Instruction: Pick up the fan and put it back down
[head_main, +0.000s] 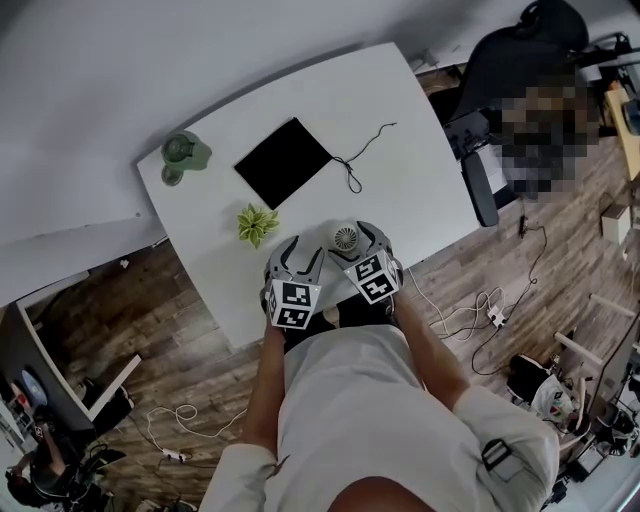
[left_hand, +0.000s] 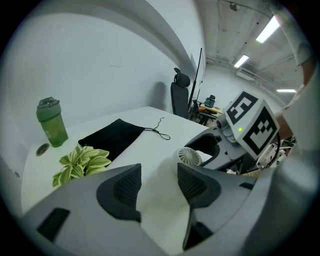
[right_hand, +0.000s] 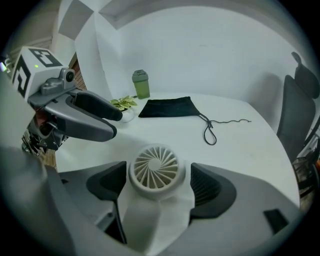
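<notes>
Two grippers: right gripper (right_hand: 157, 182) jaws wide, fan (right_hand: 155, 167) between them, ungripped; left gripper (left_hand: 160, 187) jaws apart, empty.

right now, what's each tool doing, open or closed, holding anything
Left tool: open, nothing between its jaws.
Right tool: open, with the fan between its jaws but not clamped.

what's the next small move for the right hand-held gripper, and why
Probably close the right hand-held gripper on the fan: its jaws stand open with the fan's round head between them, neither pad pressing it, and the fan rests on the table.
</notes>
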